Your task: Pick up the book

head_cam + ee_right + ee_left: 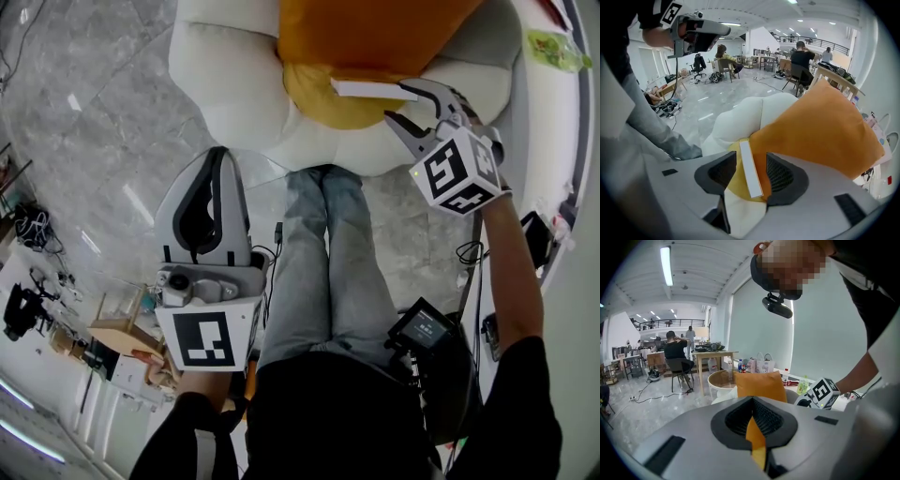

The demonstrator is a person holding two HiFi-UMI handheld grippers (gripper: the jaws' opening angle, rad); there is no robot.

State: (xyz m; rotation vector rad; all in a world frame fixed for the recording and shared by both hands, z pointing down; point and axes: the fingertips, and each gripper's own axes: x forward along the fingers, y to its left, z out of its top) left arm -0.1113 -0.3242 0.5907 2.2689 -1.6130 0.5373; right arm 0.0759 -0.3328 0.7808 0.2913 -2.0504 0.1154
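White armchair bearing orange cushion over yellow cushion. Left gripper: jaws together, empty. Right gripper: jaws apart, straddling the untouched book, which lies on the yellow cushion. Risk: the yielding cushion may let the pads slip off the thin book.

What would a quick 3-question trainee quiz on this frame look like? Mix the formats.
1. True or false: the right gripper has its jaws shut on the book.
2. Fill in: the left gripper, down by the person's legs, holds ____.
3. Where does the book lie? A) on the floor B) on the white seat, against the orange cushion C) in the left gripper's jaws

Key: 1 false, the jaws stand apart and the book's white edge shows between them, untouched. 2 nothing. 3 B.
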